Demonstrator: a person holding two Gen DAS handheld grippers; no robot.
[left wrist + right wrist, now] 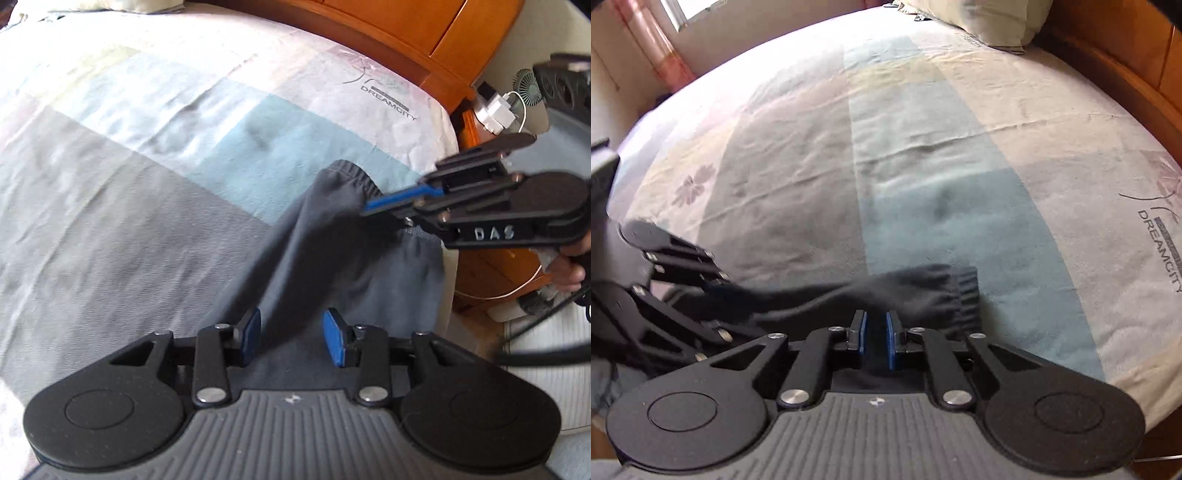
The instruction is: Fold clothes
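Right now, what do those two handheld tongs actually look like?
Both are matte black plastic. The left tongs and right tongs each have blue pads on the fingers, round disc-shaped housings, silver rivets and a ribbed grey panel. The right one shows white letters "DAS" on its side, and a black cable trails from it.

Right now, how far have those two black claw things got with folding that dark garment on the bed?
Early on. Done: the dark grey garment has been picked up off the bed sheet. In hand: the right gripper pinches cloth by the elastic waistband; cloth also runs between the left gripper's wider-set pads, but a firm grip isn't clear. Left: it hangs bunched between them, no neat fold visible, so spreading and folding remain.
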